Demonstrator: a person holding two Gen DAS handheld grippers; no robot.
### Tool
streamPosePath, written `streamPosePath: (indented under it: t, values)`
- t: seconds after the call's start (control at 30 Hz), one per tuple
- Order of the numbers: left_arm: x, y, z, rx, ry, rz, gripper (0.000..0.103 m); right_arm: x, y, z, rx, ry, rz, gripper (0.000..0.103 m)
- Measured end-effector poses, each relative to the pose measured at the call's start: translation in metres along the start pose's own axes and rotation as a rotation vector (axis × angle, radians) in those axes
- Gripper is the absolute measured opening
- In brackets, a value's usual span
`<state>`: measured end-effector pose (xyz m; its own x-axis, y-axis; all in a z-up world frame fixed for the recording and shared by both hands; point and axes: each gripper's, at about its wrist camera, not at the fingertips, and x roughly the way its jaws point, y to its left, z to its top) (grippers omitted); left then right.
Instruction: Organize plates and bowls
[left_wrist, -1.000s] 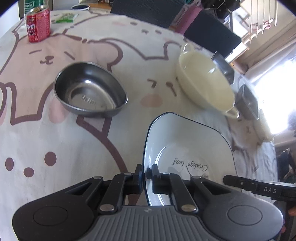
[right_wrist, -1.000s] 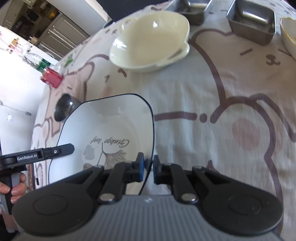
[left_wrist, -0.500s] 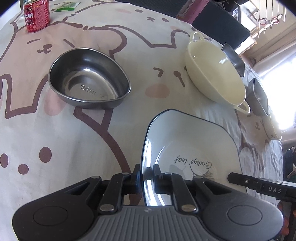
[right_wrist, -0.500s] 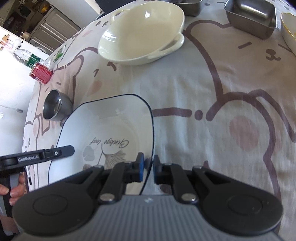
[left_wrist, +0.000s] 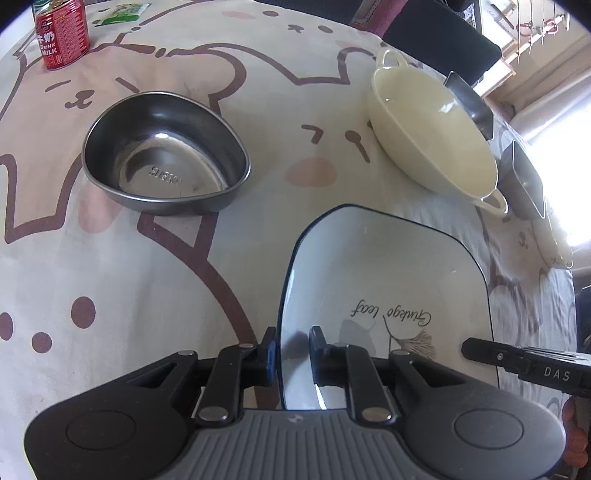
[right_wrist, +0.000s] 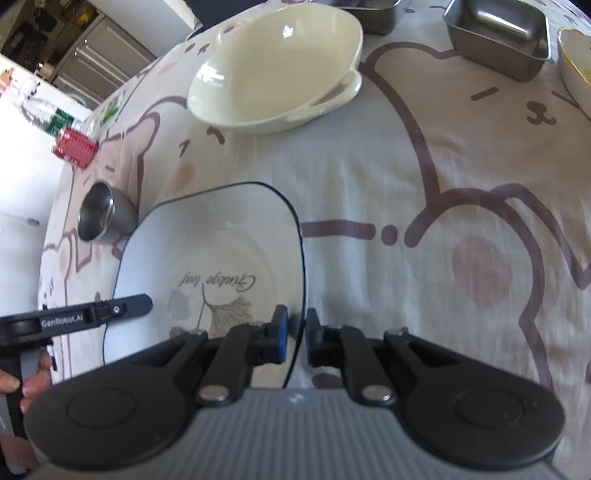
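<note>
The left gripper (left_wrist: 292, 350) straddles the left rim of the white square plate (left_wrist: 391, 280), its jaws just eased apart with a gap at the inner pad. The right gripper (right_wrist: 295, 334) is clamped on the opposite rim. The plate lies flat on the bear-print cloth (right_wrist: 424, 177), its lettering running across between the 2 grippers, near the steel bowl (left_wrist: 162, 155) and cream dish (left_wrist: 432, 136).

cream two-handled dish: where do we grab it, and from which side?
Probably best by the loop handle of the cream dish, on the end facing the square plate. It juts out flat from the rim and looks thin enough to pinch. Come in from the plate side, jaws above and below it. The walls look too wide and sloped.
</note>
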<state>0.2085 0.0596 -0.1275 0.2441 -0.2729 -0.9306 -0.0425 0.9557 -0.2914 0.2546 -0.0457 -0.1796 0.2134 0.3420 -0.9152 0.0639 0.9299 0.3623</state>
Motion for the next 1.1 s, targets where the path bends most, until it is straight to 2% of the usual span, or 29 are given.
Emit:
streamPosePath:
  t: [0.57, 0.7, 1.1]
  values:
    - [0.004, -0.002, -0.001, 0.030, 0.015, 0.010, 0.020, 0.005, 0.006, 0.000, -0.022, 0.003, -0.032, 0.013]
    - [0.007, -0.005, -0.002, 0.074, 0.017, 0.040, 0.018, 0.008, 0.009, -0.001, -0.042, 0.014, -0.046, 0.013]
    - [0.006, -0.005, -0.003, 0.078, 0.020, 0.031, 0.018, 0.010, 0.013, -0.002, -0.067, 0.006, -0.063, 0.014]
